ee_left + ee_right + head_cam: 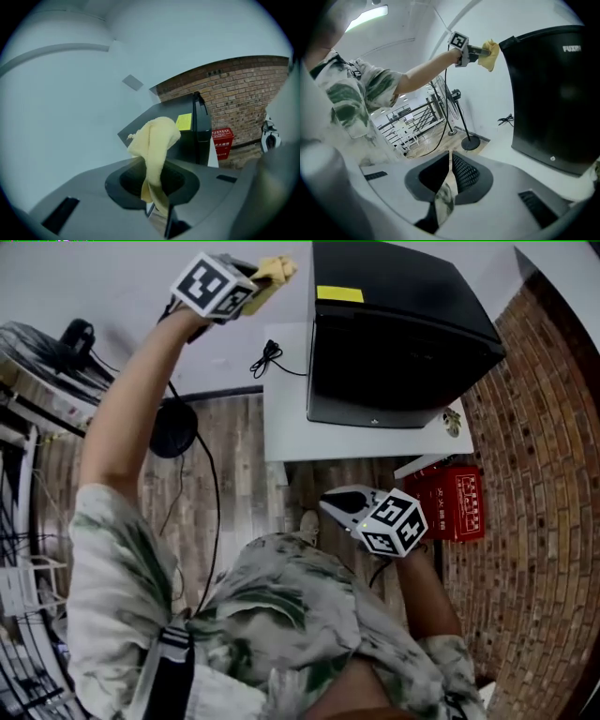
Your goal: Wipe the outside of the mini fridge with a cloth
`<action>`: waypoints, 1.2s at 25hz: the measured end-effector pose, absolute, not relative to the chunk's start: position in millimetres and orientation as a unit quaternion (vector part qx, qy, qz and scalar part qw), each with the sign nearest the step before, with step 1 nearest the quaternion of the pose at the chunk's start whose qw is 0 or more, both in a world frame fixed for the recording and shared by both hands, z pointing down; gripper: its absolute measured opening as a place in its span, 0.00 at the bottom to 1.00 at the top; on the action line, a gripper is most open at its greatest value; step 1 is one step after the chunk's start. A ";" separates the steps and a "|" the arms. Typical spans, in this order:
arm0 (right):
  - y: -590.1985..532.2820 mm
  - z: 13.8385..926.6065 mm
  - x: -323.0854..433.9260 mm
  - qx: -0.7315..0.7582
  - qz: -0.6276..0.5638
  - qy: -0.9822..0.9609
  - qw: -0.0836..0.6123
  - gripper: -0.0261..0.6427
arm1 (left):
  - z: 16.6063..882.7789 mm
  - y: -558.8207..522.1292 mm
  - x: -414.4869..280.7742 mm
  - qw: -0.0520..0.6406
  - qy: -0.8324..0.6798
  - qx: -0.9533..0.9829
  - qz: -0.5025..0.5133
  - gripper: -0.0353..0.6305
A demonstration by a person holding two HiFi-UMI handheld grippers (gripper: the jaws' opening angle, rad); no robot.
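Observation:
The black mini fridge (394, 329) stands on a low white platform (286, 432), with a yellow label (339, 293) on its top. My left gripper (262, 279) is raised beside the fridge's top left corner and is shut on a yellow cloth (279, 268). In the left gripper view the cloth (155, 140) hangs bunched between the jaws, with the fridge (196, 136) behind it. The right gripper view shows the cloth (491, 48) close to the fridge's (555, 89) upper edge. My right gripper (339, 506) is held low in front of the platform, shut and holding nothing.
A red box (457, 502) sits on the floor by the brick wall (548, 484) to the right of the platform. A black cable (270, 357) lies on the platform. A standing fan's round base (173, 427) and its cord are on the wooden floor at left.

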State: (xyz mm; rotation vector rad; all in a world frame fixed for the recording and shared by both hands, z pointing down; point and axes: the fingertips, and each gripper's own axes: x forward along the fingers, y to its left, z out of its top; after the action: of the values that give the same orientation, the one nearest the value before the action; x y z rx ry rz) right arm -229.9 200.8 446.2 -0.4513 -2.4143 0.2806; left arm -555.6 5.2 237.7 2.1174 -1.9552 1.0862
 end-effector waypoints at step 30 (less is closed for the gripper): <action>219.1 465.2 -476.6 -0.192 0.218 -0.865 0.410 0.09 | 291.8 -17.5 -538.9 -0.036 -0.568 0.806 0.166 0.17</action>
State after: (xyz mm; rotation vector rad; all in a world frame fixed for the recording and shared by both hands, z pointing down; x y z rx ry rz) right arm -476.6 219.1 465.2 -0.4840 -2.1773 0.5488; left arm -538.9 -17.5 291.8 2.5903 -1.8259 0.5323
